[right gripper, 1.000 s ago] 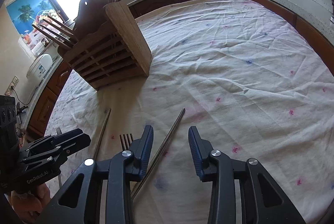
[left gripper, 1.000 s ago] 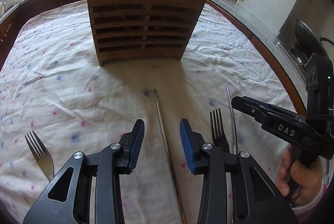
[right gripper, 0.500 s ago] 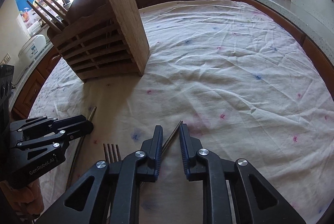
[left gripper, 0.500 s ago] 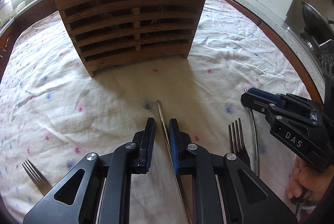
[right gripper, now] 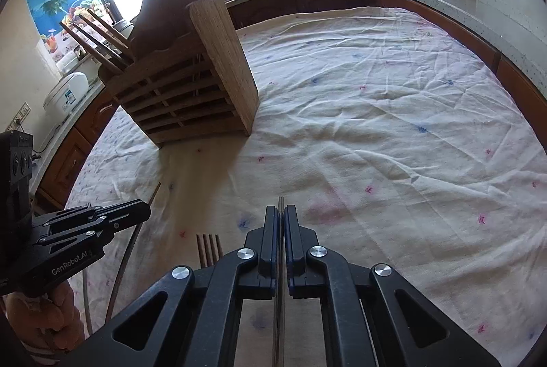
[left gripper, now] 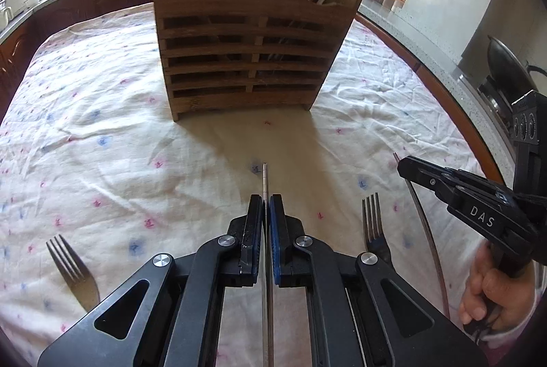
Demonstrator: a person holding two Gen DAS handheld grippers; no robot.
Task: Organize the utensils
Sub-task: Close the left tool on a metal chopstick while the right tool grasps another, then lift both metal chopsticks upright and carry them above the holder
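Left wrist view showed the left gripper (left gripper: 266,204), jaws clenched on a metal chopstick (left gripper: 265,177) whose tip jutted ahead toward the wooden holder (left gripper: 253,56); the right gripper (right gripper: 280,213) likewise pinched a second chopstick (right gripper: 280,201) above the table (right gripper: 393,127).

Left gripper (left gripper: 266,201) angled downward, jaws clamped on a thin metal chopstick (left gripper: 265,177), right gripper (right gripper: 281,211) likewise pitched down, jaws pinching a second metal chopstick (right gripper: 280,201), right hand (left gripper: 495,295) gripping its handle.
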